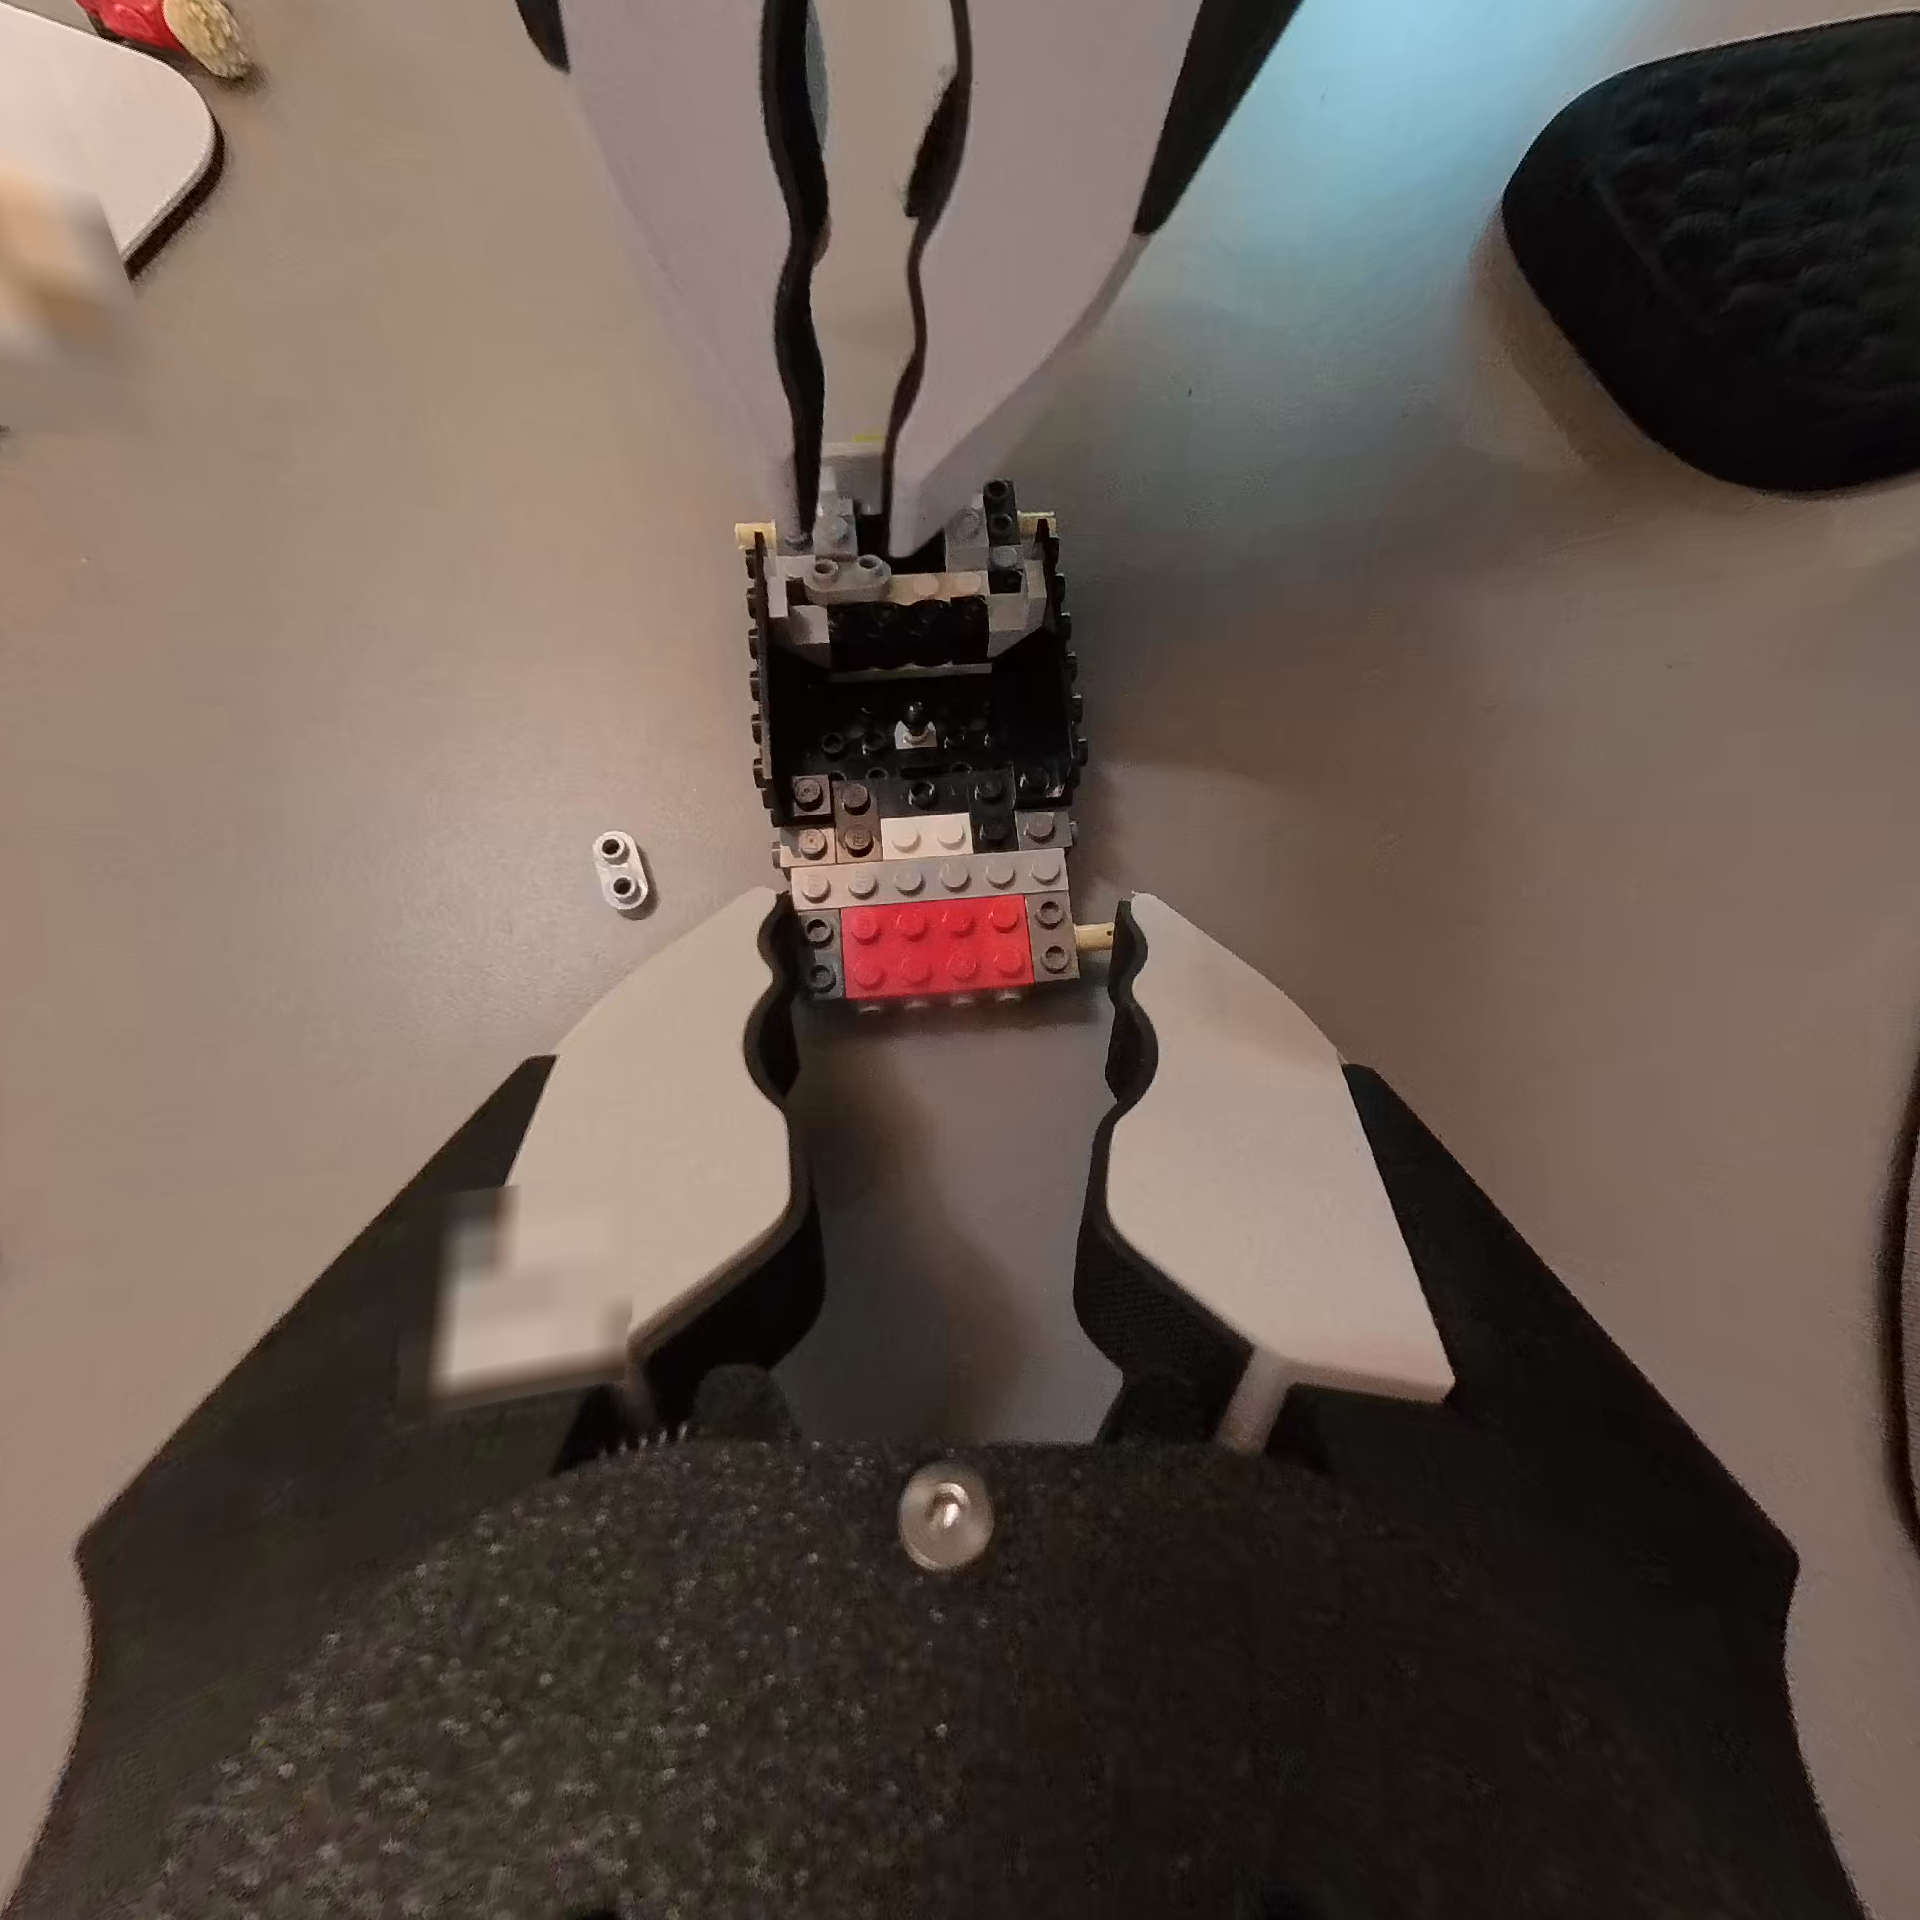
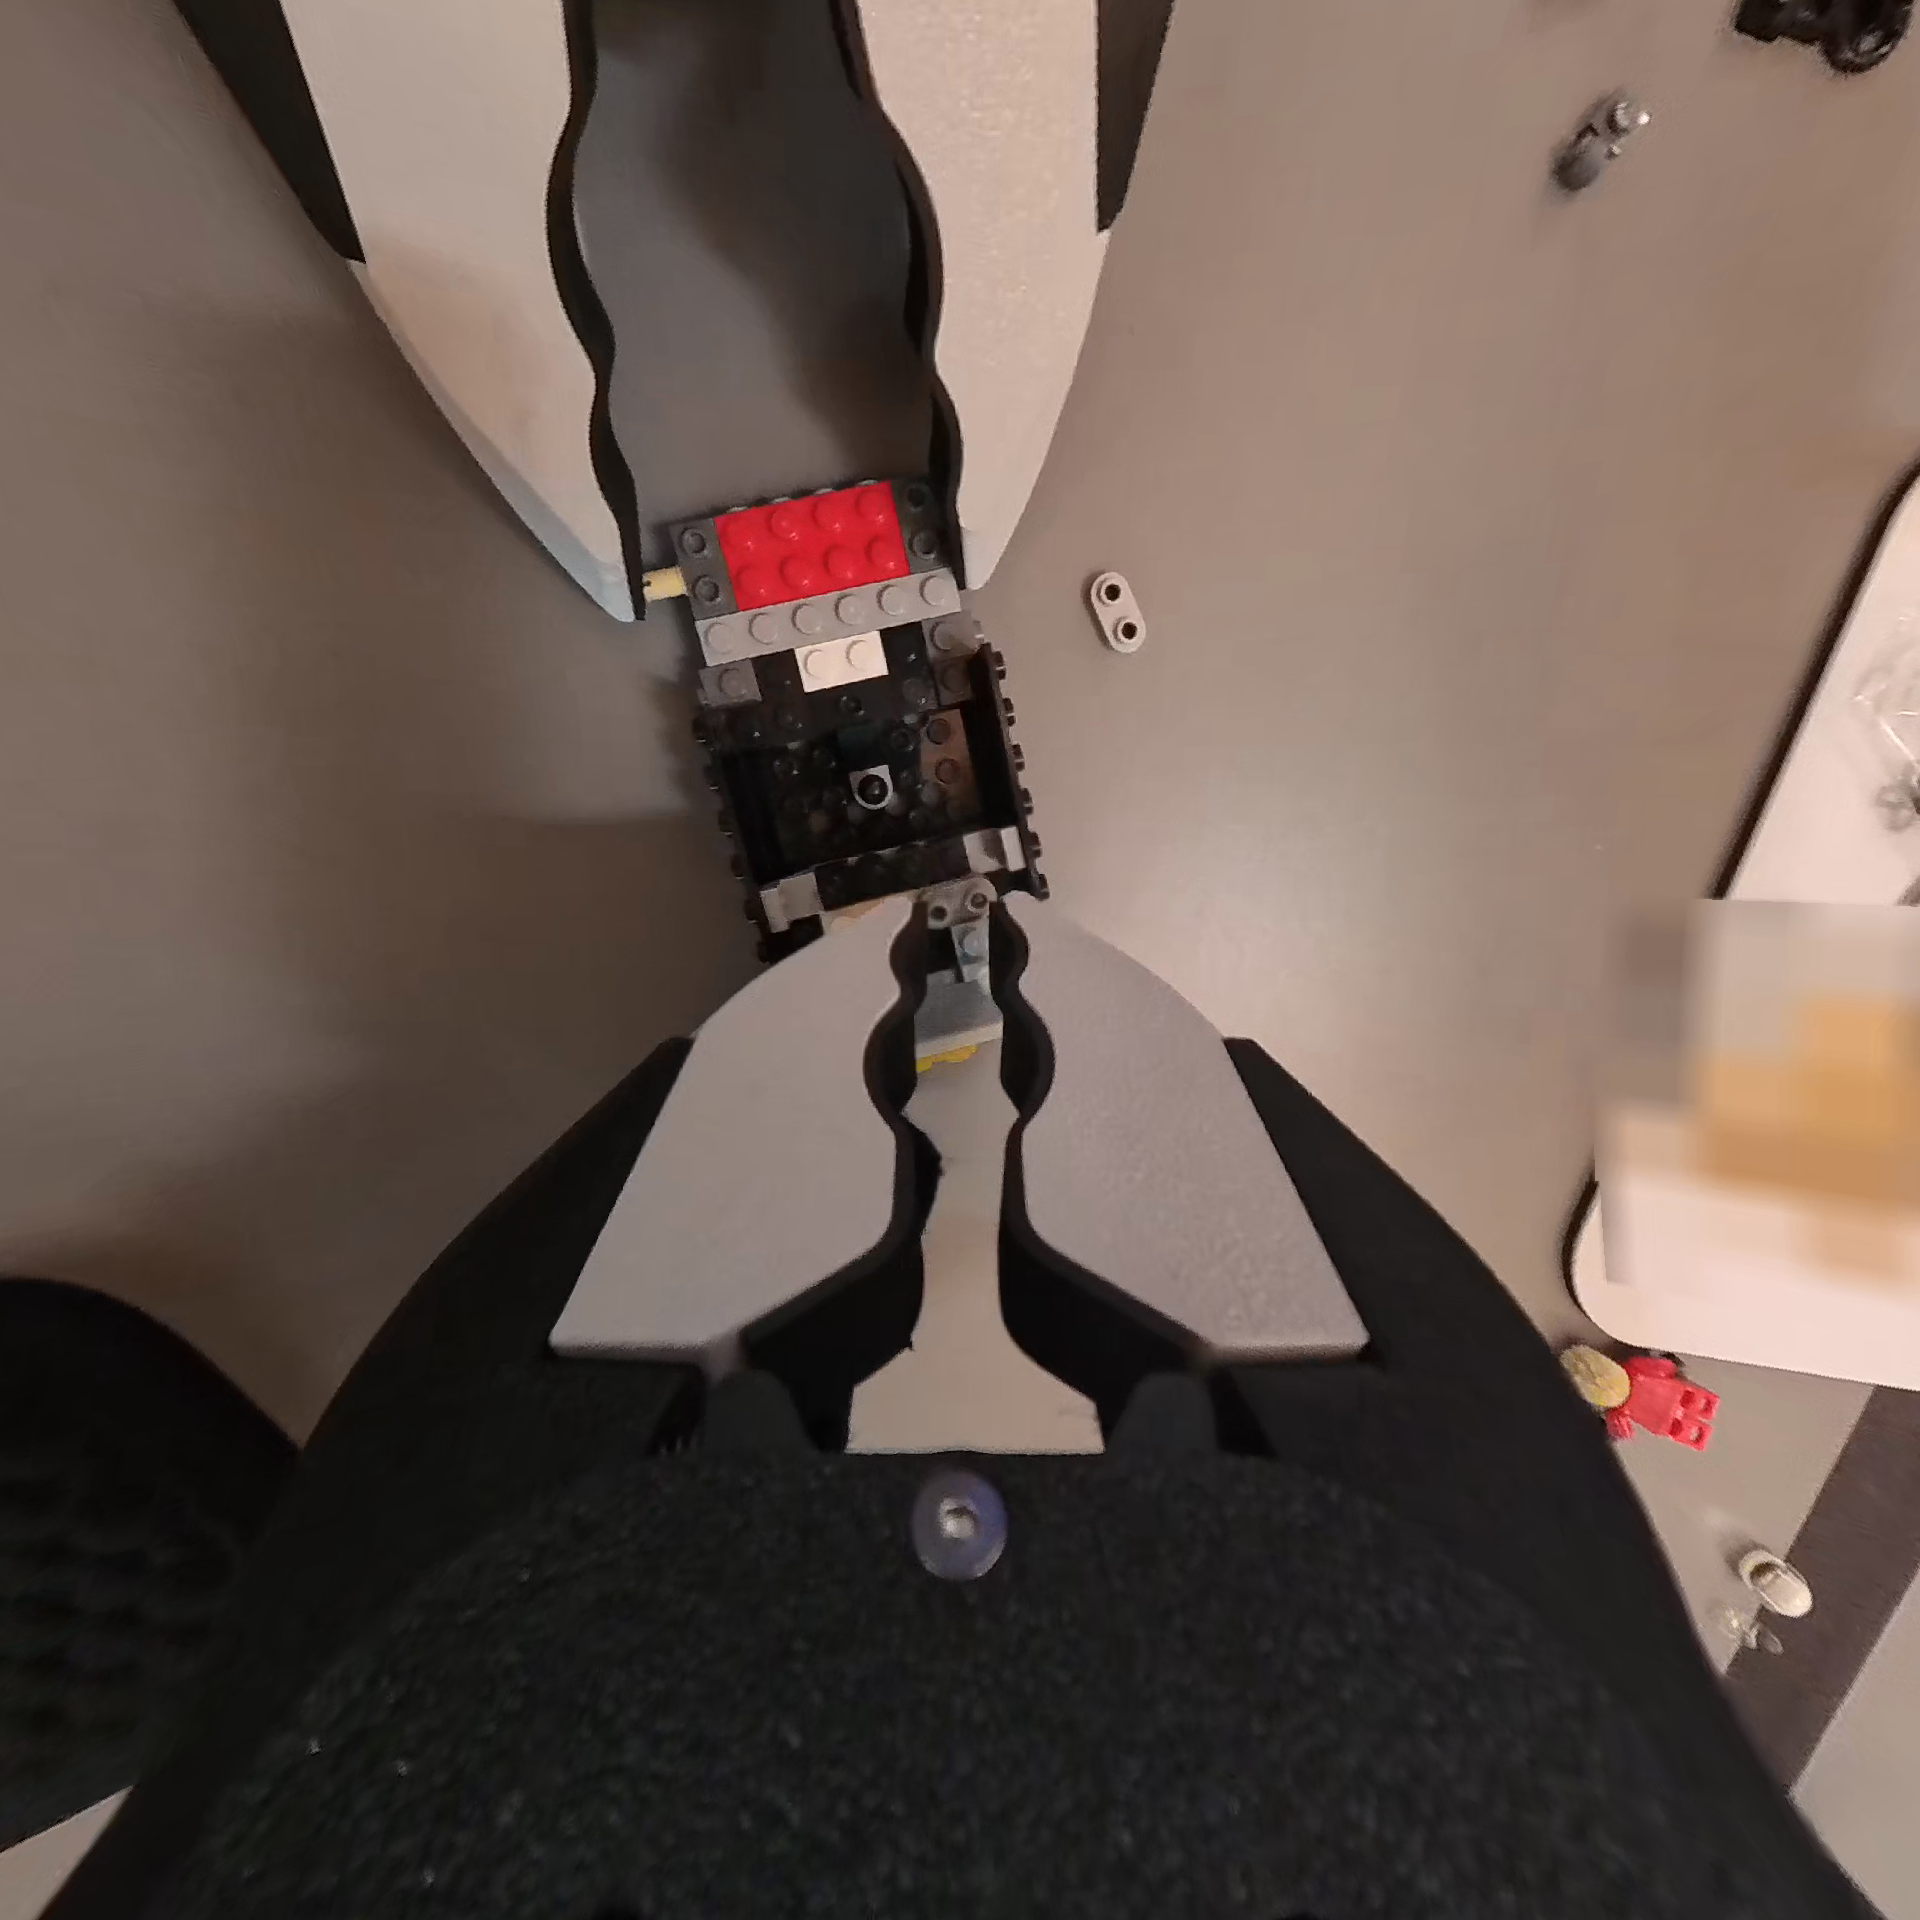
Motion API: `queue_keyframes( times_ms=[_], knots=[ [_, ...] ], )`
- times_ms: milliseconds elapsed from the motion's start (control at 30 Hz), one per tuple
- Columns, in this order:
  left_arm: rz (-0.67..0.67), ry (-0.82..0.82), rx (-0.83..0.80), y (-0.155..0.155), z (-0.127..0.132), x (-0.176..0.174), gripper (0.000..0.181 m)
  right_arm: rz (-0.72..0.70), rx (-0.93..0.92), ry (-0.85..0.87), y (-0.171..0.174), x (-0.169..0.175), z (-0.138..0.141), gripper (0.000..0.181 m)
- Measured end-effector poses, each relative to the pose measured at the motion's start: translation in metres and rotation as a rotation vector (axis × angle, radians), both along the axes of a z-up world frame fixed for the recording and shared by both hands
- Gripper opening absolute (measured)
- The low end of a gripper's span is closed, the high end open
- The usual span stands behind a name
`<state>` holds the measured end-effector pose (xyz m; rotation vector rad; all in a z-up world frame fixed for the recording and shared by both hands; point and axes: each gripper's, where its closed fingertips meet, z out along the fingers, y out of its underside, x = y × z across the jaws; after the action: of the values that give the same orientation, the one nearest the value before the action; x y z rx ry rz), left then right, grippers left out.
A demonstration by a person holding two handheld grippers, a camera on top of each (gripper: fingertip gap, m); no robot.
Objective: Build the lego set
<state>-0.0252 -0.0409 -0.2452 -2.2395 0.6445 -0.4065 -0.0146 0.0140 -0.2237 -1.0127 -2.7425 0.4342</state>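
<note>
A black and grey lego model (image 1: 914,727) with a red brick (image 1: 935,945) on one end lies on the grey table. My left gripper (image 1: 948,920) has its jaws wide across the red end, pads touching the model's side and a tan pin. It also shows at the top of the right wrist view (image 2: 790,551), around the red brick (image 2: 810,551). My right gripper (image 2: 954,925) is shut on a small grey piece (image 2: 961,951) at the other end of the model (image 2: 862,790). It enters the left wrist view from the top (image 1: 847,509).
A small light grey two-hole plate (image 1: 623,871) lies loose on the table beside the model (image 2: 1119,610). A white tray (image 2: 1818,665) stands at the right, with a red lego figure (image 2: 1662,1403) in front of it. A black padded object (image 1: 1745,260) lies at the upper right. Left tips to right tips: about 7 centimeters. The red lego figure (image 2: 1662,1403) is about 25 centimeters from both grippers' fingertips.
</note>
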Motion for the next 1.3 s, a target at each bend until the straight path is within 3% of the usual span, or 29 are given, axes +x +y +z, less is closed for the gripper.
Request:
queue_keyframes(
  times_ms=[367,500,800,933,1200,1300],
  knots=[
    [-0.009,0.006,0.002,-0.0004,0.0002,-0.0002,0.057,0.058,-0.018,-0.042,-0.0015,0.0016,-0.0089,0.014],
    [-0.007,0.003,0.000,-0.0003,0.0003,-0.0003,0.057,0.052,0.044,-0.026,-0.0001,-0.0015,-0.0045,0.007],
    [-0.001,0.001,-0.004,-0.0003,0.0004,-0.0004,0.057,0.016,0.190,0.005,0.0028,-0.0002,-0.0095,0.014],
    [-0.001,0.003,-0.004,-0.0005,0.0003,-0.0005,0.057,-0.031,0.124,0.031,0.0006,0.0004,-0.0039,0.015],
    [0.000,0.008,-0.003,-0.0007,0.0001,-0.0005,0.057,-0.260,-0.156,0.027,0.0016,-0.0045,-0.0023,0.015],
    [0.002,0.005,-0.004,-0.0005,0.0002,-0.0007,0.057,-0.292,-0.172,0.013,0.0013,-0.0032,-0.0054,0.014]
  ],
)
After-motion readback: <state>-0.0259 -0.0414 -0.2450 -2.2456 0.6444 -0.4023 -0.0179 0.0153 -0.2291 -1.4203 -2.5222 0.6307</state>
